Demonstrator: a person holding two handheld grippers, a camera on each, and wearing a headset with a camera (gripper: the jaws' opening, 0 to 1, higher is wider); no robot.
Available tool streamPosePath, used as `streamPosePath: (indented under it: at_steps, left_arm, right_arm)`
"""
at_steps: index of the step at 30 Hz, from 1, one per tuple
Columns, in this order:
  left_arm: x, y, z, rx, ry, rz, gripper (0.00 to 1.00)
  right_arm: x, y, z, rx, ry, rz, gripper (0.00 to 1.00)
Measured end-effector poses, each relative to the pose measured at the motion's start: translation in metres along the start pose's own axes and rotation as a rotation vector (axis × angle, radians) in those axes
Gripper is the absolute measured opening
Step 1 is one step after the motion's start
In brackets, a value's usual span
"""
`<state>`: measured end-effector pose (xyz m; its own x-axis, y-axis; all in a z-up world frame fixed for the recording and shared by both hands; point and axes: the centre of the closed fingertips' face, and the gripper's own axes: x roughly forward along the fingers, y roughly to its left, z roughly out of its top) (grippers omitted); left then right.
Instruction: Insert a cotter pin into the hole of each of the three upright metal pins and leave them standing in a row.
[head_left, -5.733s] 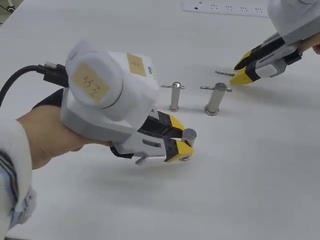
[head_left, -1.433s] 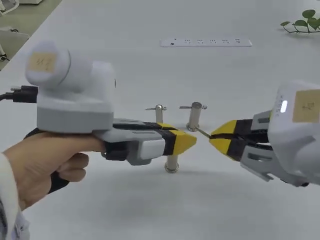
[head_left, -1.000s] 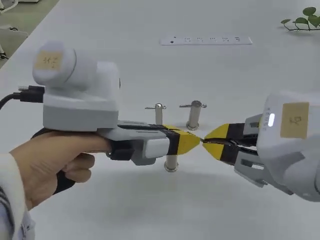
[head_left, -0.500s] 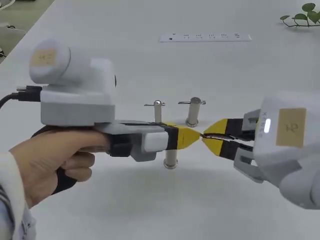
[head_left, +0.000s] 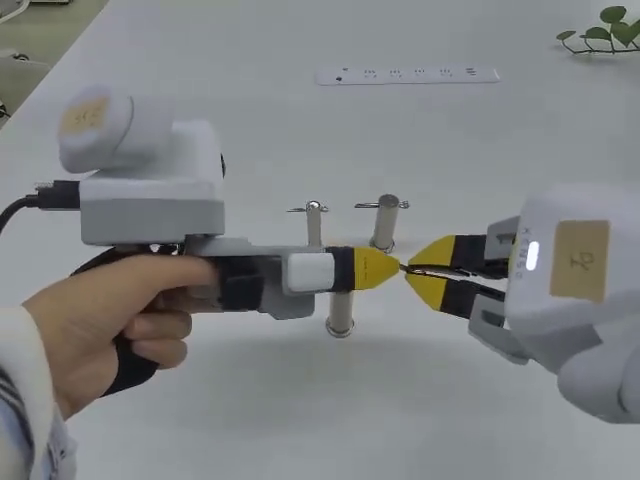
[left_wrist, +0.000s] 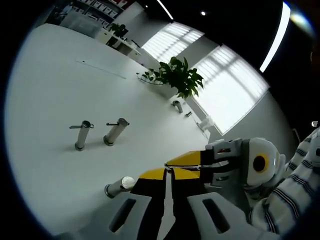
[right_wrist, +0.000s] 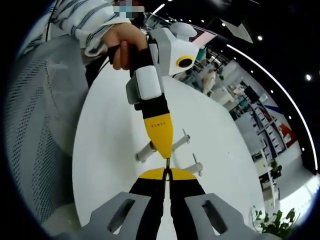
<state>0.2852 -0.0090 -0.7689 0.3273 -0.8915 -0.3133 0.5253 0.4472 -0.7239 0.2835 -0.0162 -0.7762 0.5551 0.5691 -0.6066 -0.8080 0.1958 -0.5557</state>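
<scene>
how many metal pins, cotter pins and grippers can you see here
metal pins: 3
cotter pins: 3
grippers: 2
total: 8

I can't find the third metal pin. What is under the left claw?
The lower shaft and base of a metal pin stand on the table under the left claw. The claw covers its upper part, so its hole cannot be seen.
</scene>
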Motion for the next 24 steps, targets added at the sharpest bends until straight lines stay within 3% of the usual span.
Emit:
streamPosePath:
  at_steps: [11,15,24]
  left_arm:
    - [-0.0005,0.0014,-0.0019,-0.044,0.005,0.013,0.01]
    - [-0.0008,0.0001,-0.0003,-0.098,-0.004,0.006,0.01]
    - [-0.0001,-0.0003,0.0009,-0.152,-0.030,-0.001,0.01]
  right_arm:
    - [-0.0007,0.0019,0.0001,-0.034,0.008,-0.005,0.02]
    - [-0.0017,0.0004,0.0007,-0.045,0.007,-0.011,0.02]
    - [-0.0028,-0.0019,0.0006,-0.040,0.008,-0.016,0.02]
